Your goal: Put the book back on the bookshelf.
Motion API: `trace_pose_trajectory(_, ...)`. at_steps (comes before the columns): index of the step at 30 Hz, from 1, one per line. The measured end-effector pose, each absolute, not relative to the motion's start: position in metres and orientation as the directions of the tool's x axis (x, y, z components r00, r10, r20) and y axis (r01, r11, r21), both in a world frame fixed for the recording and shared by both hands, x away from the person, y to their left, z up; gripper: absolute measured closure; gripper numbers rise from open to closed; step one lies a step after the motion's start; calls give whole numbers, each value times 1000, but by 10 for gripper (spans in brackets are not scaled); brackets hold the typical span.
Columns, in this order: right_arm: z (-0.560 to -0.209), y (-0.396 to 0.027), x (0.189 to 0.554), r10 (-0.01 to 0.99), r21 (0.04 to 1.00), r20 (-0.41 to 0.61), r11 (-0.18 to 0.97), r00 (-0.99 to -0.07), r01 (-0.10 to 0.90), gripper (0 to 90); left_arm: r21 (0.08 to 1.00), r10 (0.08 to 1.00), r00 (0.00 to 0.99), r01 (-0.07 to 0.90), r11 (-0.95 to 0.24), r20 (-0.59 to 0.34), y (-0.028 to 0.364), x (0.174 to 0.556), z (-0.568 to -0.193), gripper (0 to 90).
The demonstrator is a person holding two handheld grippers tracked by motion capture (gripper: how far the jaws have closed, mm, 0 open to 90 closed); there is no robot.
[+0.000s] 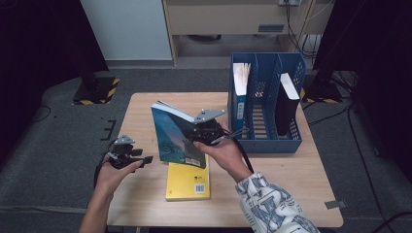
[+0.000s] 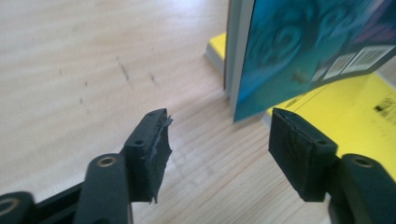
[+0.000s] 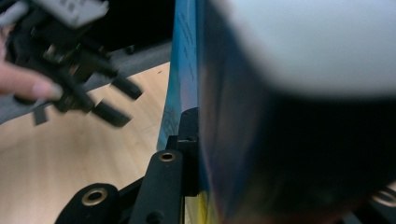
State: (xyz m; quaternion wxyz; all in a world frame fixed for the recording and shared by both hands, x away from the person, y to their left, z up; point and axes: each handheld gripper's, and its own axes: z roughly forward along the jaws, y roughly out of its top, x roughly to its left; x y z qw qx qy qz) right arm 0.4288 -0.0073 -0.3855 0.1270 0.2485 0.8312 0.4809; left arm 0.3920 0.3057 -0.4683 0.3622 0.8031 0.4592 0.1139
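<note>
While the right gripper (image 1: pixel 206 130) has its fingers (image 3: pixel 187 140) pinched hard on the teal book (image 1: pixel 176 137), that book stands tilted above the worktop (image 1: pixel 145 109), its lower edge hanging just over the yellow book (image 1: pixel 188 181) lying flat beneath it. And look at the left gripper (image 1: pixel 127 156): fingers (image 2: pixel 152 144) spread, nothing between them, off to the left of the teal cover and apart from it. So the lift rests on one grip alone, and the job now looks like carrying this book to the blue file rack (image 1: pixel 266 104) at the right rear of the worktop, where a blue-spined volume (image 1: pixel 239 92) and a black one (image 1: pixel 287 102) already stand. To do it well, keep the pinch firm near the spine side so the pages don't fan; from the right gripper view the cover sits so close that it blurs, so exactly how deep the bite goes is hard to judge. Turn the book upright before it reaches the rack, aim for the free slot between the dividers, and lower it straight. The left gripper could steady the bottom corner if the cover sags.
</note>
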Motion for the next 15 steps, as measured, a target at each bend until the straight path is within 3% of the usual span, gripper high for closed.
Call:
trace_pose_trajectory(7,-385,-6,442,608,880,3,376,-794,291,742,688,856,494,674,-267,-151,318,390,-485,355)
trace_pose_trajectory(15,-389,-14,445,619,884,67,327,-783,334,739,672,861,491,682,-289,-129,311,389,-493,319)
